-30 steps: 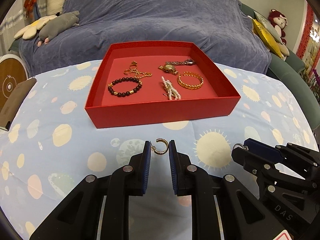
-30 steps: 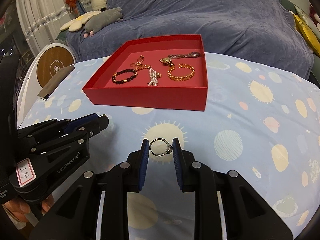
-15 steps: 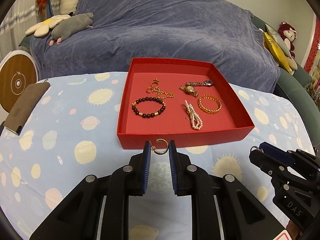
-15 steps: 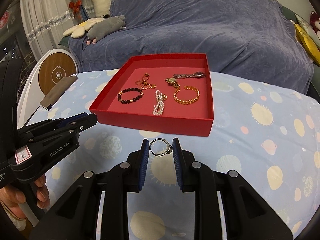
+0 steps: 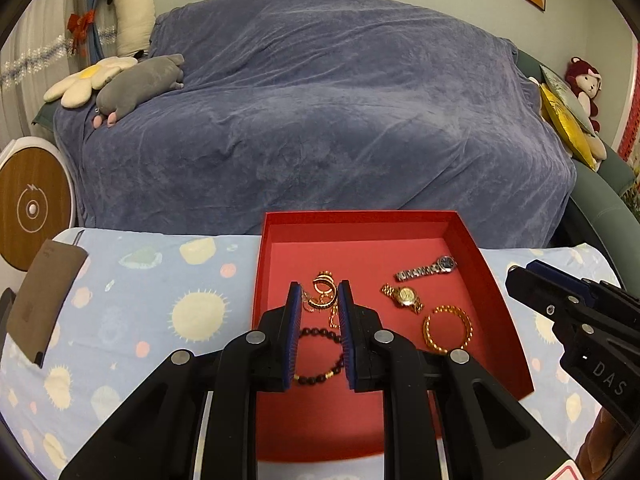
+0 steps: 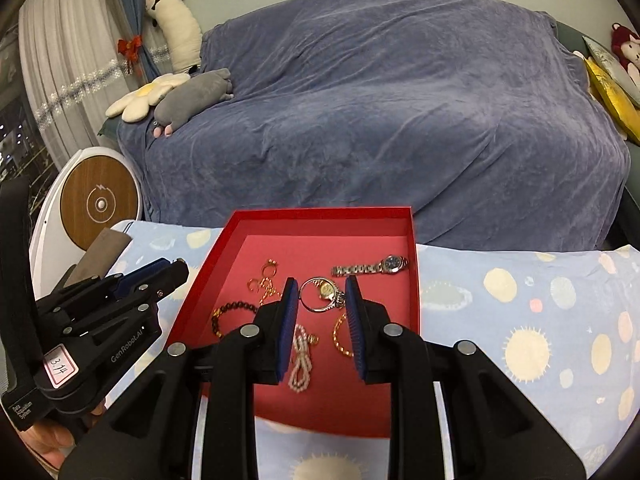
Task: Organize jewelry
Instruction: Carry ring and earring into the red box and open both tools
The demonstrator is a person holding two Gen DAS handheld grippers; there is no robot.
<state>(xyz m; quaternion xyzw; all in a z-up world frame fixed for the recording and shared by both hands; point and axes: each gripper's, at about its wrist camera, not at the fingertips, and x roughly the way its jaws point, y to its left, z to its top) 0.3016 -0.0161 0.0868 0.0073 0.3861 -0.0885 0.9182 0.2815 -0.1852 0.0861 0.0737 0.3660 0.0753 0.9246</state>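
Observation:
A red box [image 5: 502, 296] [image 6: 412, 276] stands on the patterned cloth and holds several pieces. My left gripper [image 5: 319, 295] is shut on a gold hoop earring [image 5: 325, 293] and holds it above the box's left half, over gold earrings and a dark bead bracelet [image 5: 320, 376]. My right gripper [image 6: 322, 294] is shut on a silver ring [image 6: 320, 298] above the box's middle, over a gold watch. In the box lie a silver watch [image 6: 370, 267], a gold chain bracelet [image 5: 447, 329] and a pearl piece [image 6: 301, 364].
A blue-covered sofa [image 5: 320, 112] stands right behind the table. A brown case [image 5: 42, 300] lies at the table's left edge. A round wooden-faced device [image 6: 100, 204] stands at the left. Each gripper shows in the other's view, left [image 6: 104, 312] and right [image 5: 580, 320].
Both grippers have moved forward from in front of the box to above its inside, each still holding its piece. The box now fills the lower middle of both views.

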